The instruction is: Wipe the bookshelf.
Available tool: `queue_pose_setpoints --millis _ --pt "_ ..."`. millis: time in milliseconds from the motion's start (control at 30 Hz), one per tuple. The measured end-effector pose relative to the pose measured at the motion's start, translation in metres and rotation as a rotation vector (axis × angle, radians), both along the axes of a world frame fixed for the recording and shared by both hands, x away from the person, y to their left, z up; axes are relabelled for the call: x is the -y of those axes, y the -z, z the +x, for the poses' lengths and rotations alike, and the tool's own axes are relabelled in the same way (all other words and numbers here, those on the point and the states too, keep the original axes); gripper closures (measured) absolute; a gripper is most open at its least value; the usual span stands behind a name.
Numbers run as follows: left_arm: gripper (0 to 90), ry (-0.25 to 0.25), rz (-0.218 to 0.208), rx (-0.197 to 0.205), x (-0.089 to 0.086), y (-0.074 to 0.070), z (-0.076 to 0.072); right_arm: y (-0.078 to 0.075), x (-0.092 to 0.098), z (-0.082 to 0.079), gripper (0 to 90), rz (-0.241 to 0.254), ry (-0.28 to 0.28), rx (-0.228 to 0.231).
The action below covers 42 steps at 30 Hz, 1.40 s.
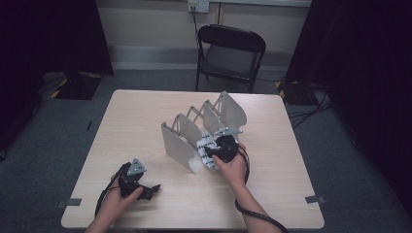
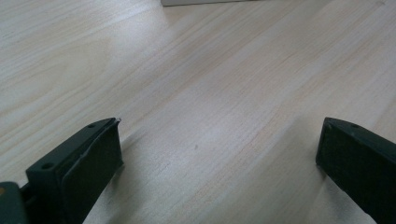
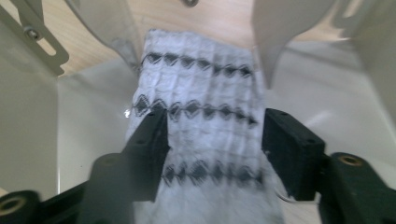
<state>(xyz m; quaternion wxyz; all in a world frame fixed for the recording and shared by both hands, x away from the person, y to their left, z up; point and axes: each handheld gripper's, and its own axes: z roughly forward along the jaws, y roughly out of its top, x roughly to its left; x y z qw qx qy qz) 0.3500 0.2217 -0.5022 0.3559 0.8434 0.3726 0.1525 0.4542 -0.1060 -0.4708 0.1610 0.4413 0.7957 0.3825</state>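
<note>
My right hand-held gripper (image 3: 212,140) straddles the patterned cloth (image 3: 201,93) in the rack (image 1: 180,141), jaws apart; the left hand-held gripper (image 2: 219,154) gapes over bare tabletop (image 2: 187,70).

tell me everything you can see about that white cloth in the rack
The cloth is white, waffle-textured fabric crossed by rows of small black diamonds. Folded into a narrow band, it lies in a slot of the grey metal rack, between two dividers. The right hand-held gripper straddles it, jaws open at either edge.

A black folding chair (image 1: 230,56) stands beyond the wooden table (image 1: 136,121) on grey carpet (image 1: 58,141).
</note>
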Motion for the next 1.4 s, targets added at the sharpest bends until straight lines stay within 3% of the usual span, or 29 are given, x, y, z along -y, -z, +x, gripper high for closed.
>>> queue_pose_setpoints --millis 100,200,300,400,500,667,1133,1233,1400 --pt "0.0 0.0 0.0 0.0 0.0 0.0 0.0 0.013 -0.009 0.001 37.6 -0.047 -0.009 -0.019" --pt "0.0 0.0 0.0 0.0 0.0 0.0 0.0 0.021 -0.014 -0.003 48.8 -0.087 0.0 0.024" --pt "0.0 0.0 0.0 0.0 0.0 0.0 0.0 0.017 -0.015 -0.006 71.8 -0.115 -0.017 0.006" --pt "0.0 0.0 0.0 0.0 0.0 0.0 0.0 0.014 -0.015 -0.007 78.0 -0.112 -0.011 -0.025" --pt "0.0 0.0 0.0 0.0 0.0 0.0 0.0 0.012 -0.013 -0.009 79.6 -0.097 0.008 -0.03" --pt "0.0 0.0 0.0 0.0 0.0 0.0 0.0 -0.001 -0.005 -0.011 79.8 -0.075 0.023 0.0" --pt "0.0 0.0 0.0 0.0 0.0 0.0 0.0 -0.08 0.0 -0.005 79.8 -0.017 0.051 0.191" --pt "0.0 0.0 0.0 0.0 0.0 0.0 0.0 -0.083 -0.001 0.0 79.8 -0.026 0.057 0.202" --pt "0.0 0.0 0.0 0.0 0.0 0.0 0.0 -0.063 0.0 0.005 79.8 -0.048 0.075 0.161"
